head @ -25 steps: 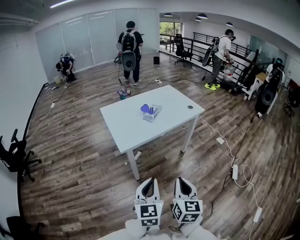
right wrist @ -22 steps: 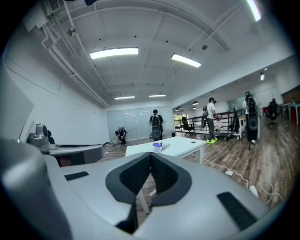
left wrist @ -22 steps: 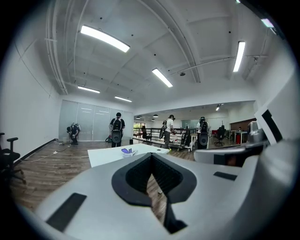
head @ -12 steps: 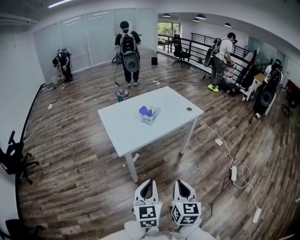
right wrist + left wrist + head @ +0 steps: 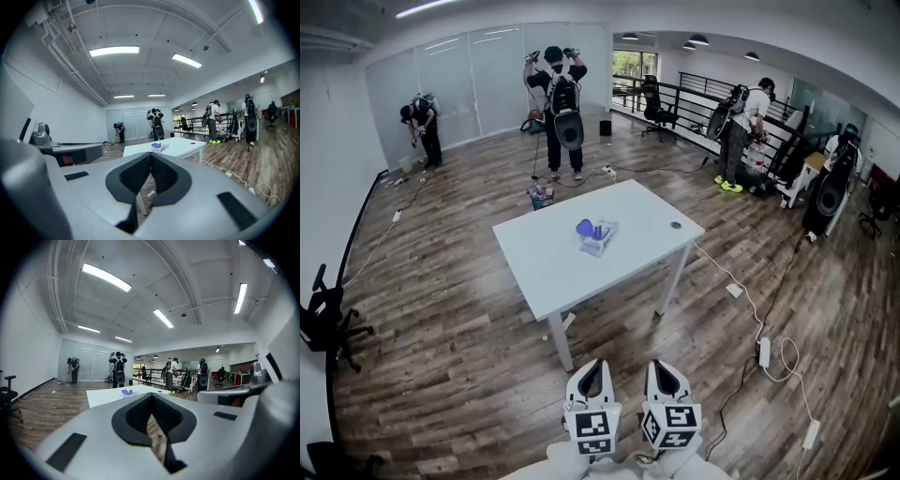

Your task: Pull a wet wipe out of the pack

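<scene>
The wet wipe pack [image 5: 598, 235], clear with a blue-purple lid, lies near the middle of a white table [image 5: 546, 267] some way ahead of me. It shows small in the left gripper view [image 5: 127, 391] and in the right gripper view [image 5: 158, 146]. My left gripper [image 5: 593, 373] and right gripper [image 5: 666, 372] are side by side at the bottom of the head view, well short of the table. Both point roughly level toward it. The left gripper [image 5: 151, 395] and right gripper [image 5: 151, 154] have their dark pads closed together with nothing between them.
A small dark round thing [image 5: 675, 225] is near the table's right corner. Bottles [image 5: 541, 196] stand on the wooden floor behind the table. Cables and power strips [image 5: 766, 349] trail at the right, and an office chair [image 5: 323, 319] stands at the left. People [image 5: 561, 101] work at the back.
The table has drifted slightly up and left in the head view. The person at the back has raised both arms. Both grippers keep their place and stay shut.
</scene>
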`<state>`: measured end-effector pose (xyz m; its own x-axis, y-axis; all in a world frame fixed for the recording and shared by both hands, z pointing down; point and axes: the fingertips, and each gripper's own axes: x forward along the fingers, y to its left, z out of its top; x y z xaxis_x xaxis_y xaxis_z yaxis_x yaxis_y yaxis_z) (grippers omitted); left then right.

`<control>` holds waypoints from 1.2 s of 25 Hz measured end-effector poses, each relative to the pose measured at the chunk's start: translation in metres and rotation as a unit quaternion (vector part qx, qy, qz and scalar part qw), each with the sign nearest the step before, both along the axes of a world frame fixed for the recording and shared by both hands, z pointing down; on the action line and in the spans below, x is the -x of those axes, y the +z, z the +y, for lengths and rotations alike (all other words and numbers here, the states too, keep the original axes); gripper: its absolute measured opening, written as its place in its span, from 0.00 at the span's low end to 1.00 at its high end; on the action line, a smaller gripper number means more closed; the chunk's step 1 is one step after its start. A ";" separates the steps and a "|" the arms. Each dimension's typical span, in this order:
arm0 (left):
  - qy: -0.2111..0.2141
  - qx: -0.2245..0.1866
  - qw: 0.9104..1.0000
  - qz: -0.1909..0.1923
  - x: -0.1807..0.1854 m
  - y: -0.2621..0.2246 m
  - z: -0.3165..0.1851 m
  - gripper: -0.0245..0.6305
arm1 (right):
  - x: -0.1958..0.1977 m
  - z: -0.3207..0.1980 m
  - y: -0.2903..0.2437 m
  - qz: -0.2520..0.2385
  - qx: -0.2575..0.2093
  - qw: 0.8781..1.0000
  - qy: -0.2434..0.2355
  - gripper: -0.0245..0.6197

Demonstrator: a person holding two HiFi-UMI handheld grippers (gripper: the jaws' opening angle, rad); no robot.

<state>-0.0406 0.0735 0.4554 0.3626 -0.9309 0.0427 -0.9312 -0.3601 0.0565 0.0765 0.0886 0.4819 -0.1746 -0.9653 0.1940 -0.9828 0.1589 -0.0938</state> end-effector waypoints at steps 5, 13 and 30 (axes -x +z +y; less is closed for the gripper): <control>-0.002 -0.002 1.000 0.003 0.004 0.000 -0.006 0.04 | 0.002 -0.006 0.000 0.002 0.000 1.000 0.001 0.05; -0.005 -0.005 1.000 0.007 0.006 -0.003 -0.018 0.04 | 0.002 -0.019 -0.003 -0.002 -0.003 1.000 0.003 0.05; -0.042 -0.001 0.999 0.008 0.011 0.008 -0.065 0.04 | 0.000 -0.077 0.005 -0.004 -0.009 1.000 -0.024 0.05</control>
<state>-0.0521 0.0084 0.4638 0.2846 -0.9580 0.0355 -0.9569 -0.2816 0.0712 0.0762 0.0116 0.4871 -0.2231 -0.9589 0.1754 -0.9730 0.2083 -0.0991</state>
